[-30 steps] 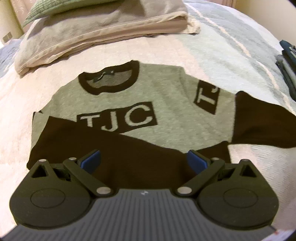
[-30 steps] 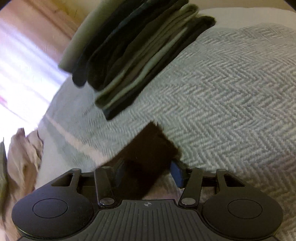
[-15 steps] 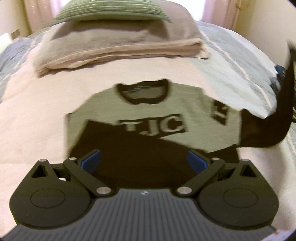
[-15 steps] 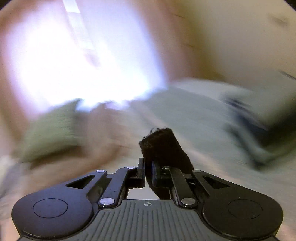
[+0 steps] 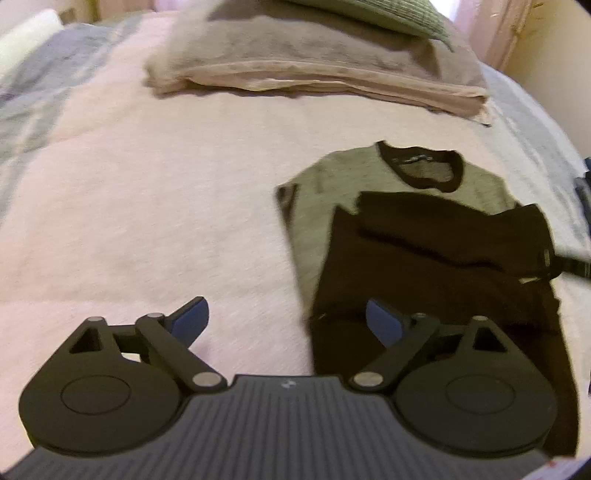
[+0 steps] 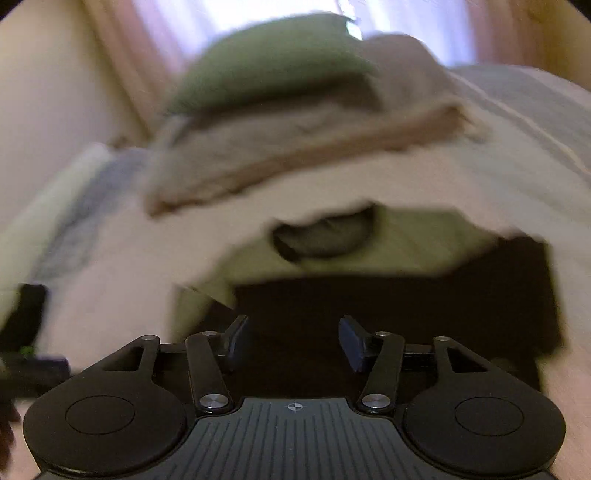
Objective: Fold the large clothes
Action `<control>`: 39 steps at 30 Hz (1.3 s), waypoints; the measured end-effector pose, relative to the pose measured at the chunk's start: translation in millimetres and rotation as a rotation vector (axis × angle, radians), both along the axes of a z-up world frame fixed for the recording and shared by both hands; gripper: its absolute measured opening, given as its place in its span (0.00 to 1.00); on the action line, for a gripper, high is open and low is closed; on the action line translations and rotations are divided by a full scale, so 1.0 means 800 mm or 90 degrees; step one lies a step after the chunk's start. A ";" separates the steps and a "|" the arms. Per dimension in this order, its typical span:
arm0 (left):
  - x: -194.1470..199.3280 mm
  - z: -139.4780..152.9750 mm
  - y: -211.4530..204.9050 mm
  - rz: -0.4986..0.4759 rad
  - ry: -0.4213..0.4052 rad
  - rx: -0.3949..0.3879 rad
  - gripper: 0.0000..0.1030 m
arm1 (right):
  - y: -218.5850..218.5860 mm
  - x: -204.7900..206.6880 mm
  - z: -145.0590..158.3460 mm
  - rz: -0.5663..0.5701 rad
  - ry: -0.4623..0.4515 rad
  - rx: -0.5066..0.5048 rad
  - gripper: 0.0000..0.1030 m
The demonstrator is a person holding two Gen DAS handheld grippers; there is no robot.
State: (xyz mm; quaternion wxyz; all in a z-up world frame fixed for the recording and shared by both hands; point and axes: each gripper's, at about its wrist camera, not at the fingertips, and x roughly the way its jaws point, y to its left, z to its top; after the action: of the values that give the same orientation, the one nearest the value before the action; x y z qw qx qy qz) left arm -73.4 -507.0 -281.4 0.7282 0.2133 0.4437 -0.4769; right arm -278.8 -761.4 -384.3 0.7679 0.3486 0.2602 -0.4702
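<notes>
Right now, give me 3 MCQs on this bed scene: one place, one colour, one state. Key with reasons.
1. Where does the green pillow lie?
A. on the stack of folded beige blankets
B. on the sweater
C. on the floor

2. What colour is the sweater neckband?
A. white
B. black
C. red

3. How do the two grippers stand?
A. both shut on cloth
B. left shut, right open
C. both open, holding nothing

Key:
1 A: the pillow sits on top of the blankets at the far end of the bed.
2 B: a black band rings the collar of the grey-green body.
3 C: the left gripper and the right gripper each show their fingers spread apart with no cloth between them; both black sleeves lie folded across the body.
</notes>
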 end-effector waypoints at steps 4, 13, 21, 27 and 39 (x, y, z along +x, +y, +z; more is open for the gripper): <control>-0.003 -0.015 -0.049 -0.050 0.034 -0.029 0.75 | 0.000 -0.057 -0.011 -0.063 0.072 0.026 0.51; -0.005 -0.080 -0.170 -0.104 0.069 0.014 0.45 | -0.009 -0.131 -0.026 -0.102 0.113 0.040 0.51; -0.003 -0.105 -0.186 -0.095 0.111 0.050 0.14 | -0.040 -0.125 -0.046 -0.076 0.113 0.040 0.52; -0.005 -0.048 -0.183 -0.137 0.039 -0.022 0.00 | -0.057 -0.117 -0.048 -0.059 0.140 0.037 0.52; 0.083 -0.083 -0.149 -0.061 0.033 -0.009 0.00 | -0.056 -0.081 -0.065 -0.022 0.147 0.034 0.54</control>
State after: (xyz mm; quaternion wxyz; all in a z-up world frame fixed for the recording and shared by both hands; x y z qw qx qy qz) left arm -7.2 -626.0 -348.0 0.6942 0.2164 0.4485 -0.5197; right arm -343.9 -806.5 -436.1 0.7151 0.3169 0.3536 -0.5130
